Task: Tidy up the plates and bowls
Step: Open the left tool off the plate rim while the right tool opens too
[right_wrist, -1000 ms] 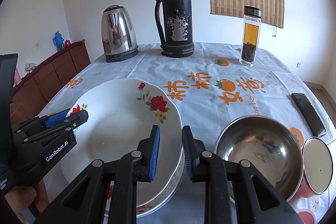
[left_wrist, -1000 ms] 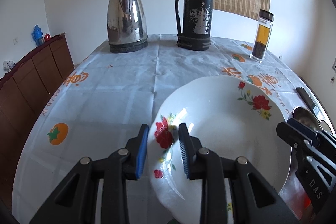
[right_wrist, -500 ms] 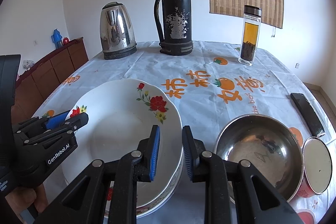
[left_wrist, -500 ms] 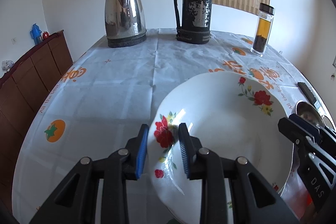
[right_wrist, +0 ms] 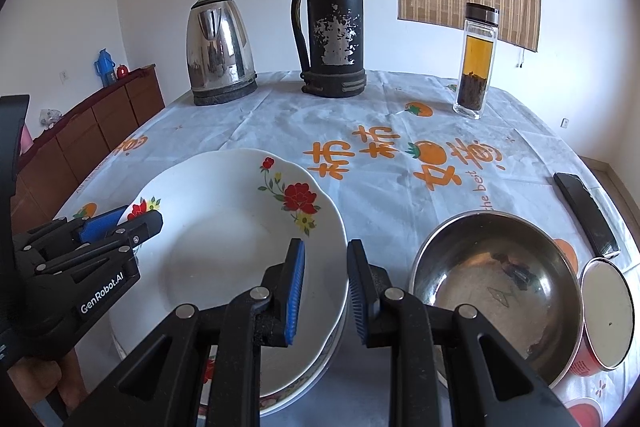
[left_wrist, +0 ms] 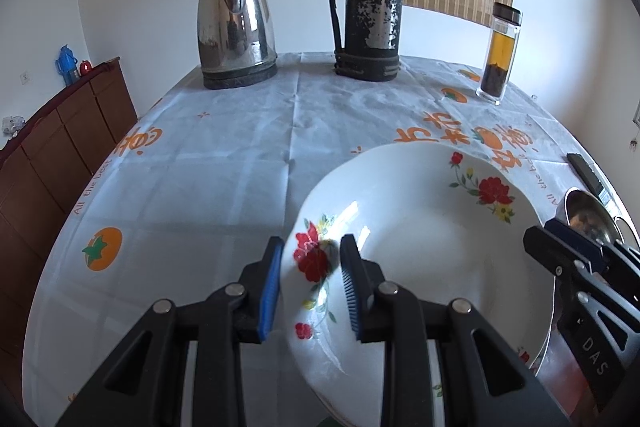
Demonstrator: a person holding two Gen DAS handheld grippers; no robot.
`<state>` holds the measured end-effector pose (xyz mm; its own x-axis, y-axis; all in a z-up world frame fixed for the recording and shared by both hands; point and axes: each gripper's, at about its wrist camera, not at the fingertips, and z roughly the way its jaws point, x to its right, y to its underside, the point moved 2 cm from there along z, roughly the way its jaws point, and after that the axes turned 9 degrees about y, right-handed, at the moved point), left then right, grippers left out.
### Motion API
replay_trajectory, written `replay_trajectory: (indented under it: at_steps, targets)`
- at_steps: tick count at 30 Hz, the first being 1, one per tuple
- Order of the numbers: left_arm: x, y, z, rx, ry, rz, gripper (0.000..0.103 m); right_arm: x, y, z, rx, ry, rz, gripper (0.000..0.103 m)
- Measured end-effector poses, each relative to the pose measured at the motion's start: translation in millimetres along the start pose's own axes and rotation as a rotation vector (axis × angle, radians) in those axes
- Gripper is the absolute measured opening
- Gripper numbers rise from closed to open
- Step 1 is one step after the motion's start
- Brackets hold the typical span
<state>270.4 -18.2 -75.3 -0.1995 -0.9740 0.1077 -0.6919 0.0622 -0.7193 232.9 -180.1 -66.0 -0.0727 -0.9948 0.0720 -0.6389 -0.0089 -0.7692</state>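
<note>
The left hand-held gripper [left_wrist: 310,281] straddles the near-left rim of the white floral plate [left_wrist: 420,247], one blue-padded finger outside the rim and the other over the plate's inside face; a gap shows on both sides, so the fingers stand apart around the rim rather than pressed on it. In the right wrist view this same gripper [right_wrist: 120,221] appears at the plate's left edge, its blue pad [right_wrist: 100,223] lying against the rim. The right hand-held gripper [right_wrist: 324,285] sits at the plate's near-right rim, fingers apart, the left finger over the plate surface and the right finger just outside the edge; contact with the rim cannot be confirmed. The plate [right_wrist: 240,247] rests on top of a second floral plate [right_wrist: 280,393], whose rim shows below it at the near edge. Just to the right of the stack stands a steel bowl [right_wrist: 496,287], empty and upright, with a red tin [right_wrist: 608,315] touching or nearly touching its right side. A dark remote [right_wrist: 586,215] lies at the right edge of the counter [right_wrist: 280,131], which is covered by a printed cloth. At the far side stand a steel kettle [right_wrist: 220,51] on the left, a worn black thermos [right_wrist: 330,19] at centre, and a glass tea bottle [right_wrist: 476,63] on the right, well apart from one another. A wooden cabinet [left_wrist: 60,147] stands against the wall at left.
</note>
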Motion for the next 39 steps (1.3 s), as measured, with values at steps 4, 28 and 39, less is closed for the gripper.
replay_trajectory:
  at_steps: [4, 28, 39]
  targets:
    - [1, 1, 0, 0.002, -0.002, 0.001, 0.026, -1, 0, 3, -0.006, 0.005, -0.002, 0.024]
    - [2, 2, 6, 0.002, -0.007, 0.011, 0.026, -8, 4, 12, -0.007, 0.057, -0.047, 0.024]
    - [-3, 4, 4, 0.013, 0.003, 0.009, 0.026, -11, 5, 10, 0.004, 0.061, -0.071, 0.024]
